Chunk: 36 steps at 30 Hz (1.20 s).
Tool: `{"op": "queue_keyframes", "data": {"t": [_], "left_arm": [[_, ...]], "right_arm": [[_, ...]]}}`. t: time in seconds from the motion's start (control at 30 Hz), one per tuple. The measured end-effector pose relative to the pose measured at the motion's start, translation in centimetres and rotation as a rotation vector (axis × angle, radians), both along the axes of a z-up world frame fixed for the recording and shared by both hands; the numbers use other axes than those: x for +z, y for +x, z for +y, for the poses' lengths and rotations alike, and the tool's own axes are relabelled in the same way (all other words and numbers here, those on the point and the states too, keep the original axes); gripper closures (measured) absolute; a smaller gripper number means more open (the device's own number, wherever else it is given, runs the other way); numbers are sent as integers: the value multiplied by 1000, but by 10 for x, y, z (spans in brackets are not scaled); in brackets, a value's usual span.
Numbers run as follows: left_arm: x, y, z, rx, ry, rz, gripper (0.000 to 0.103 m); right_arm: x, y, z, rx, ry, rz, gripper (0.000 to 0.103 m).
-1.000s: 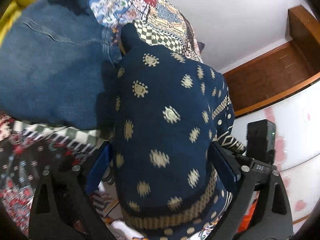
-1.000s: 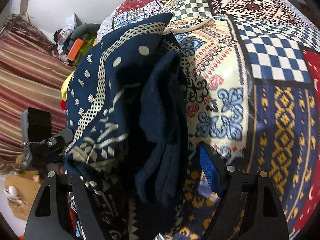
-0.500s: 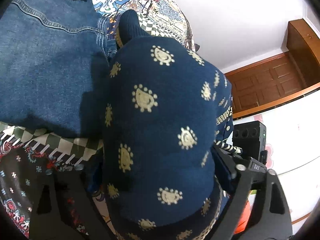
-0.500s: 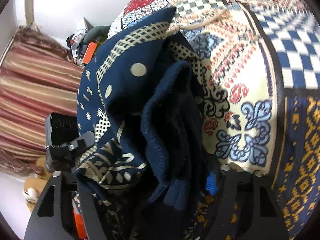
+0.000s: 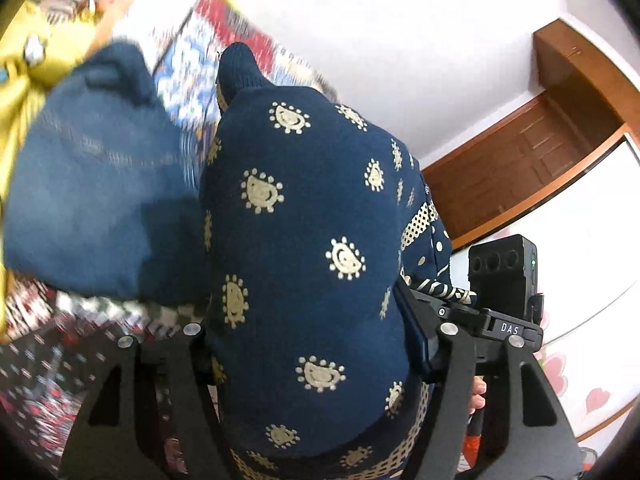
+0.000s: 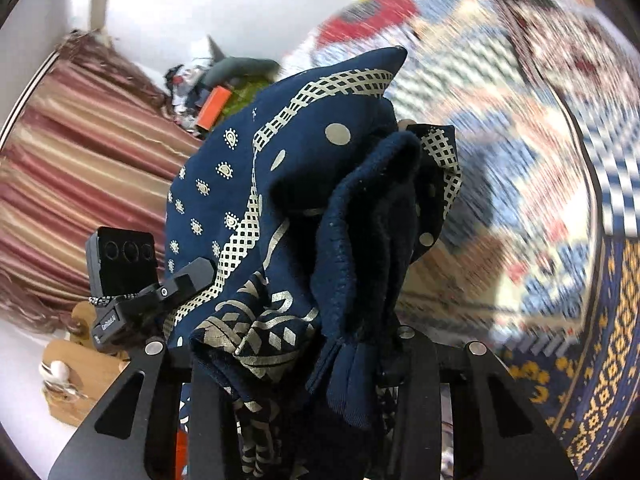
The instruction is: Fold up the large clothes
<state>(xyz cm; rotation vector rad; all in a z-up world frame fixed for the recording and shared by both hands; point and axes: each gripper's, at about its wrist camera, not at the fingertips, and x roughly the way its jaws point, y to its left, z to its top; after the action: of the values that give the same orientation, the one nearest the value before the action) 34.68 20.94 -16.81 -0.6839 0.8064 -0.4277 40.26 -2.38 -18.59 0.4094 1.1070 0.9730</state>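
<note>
A navy garment with cream sun motifs (image 5: 304,240) bulges up between the fingers of my left gripper (image 5: 308,344), which is shut on it. The same navy garment (image 6: 288,216), with lattice bands and a dark fleecy inside, is bunched in my right gripper (image 6: 292,356), which is shut on it. Both grippers hold it lifted above the patterned bedspread (image 6: 520,184). The other gripper shows at the edge of each view, close by. The fingertips are hidden by cloth.
Folded blue jeans (image 5: 92,200) lie on the bedspread left of the garment, with a yellow cloth (image 5: 24,64) beyond. A wooden door (image 5: 520,168) is at the right. Striped curtains (image 6: 80,168) and a clutter pile (image 6: 216,88) are at the left.
Both grippers have lifted and swung with the garment; the background is motion-blurred. The jeans now sit farther away in the left view. The right gripper closed on the cloth between the earliest frame and now.
</note>
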Motion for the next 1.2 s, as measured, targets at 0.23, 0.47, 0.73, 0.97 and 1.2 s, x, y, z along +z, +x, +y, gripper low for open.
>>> {"op": "queue_keyframes", "data": {"t": [0.23,0.47,0.73,0.97,1.2], "left_arm": [[55,13,58,45,34,-101,36],[38,52,122,74,-8,-52,36],[-64,113,170,111,-12,131,36],[-99,105,170,127,27,134,28],[-75,80,147,227,314,149,10]], "right_arm": [[51,12,67,4,27,-127,69],[40,42,122,-1,15,-131,69],[-44,84,161,8,-92,15,69],[-89,98,149,45,-129,99,64],[-65,68,129,23,-317,-80,53]]}}
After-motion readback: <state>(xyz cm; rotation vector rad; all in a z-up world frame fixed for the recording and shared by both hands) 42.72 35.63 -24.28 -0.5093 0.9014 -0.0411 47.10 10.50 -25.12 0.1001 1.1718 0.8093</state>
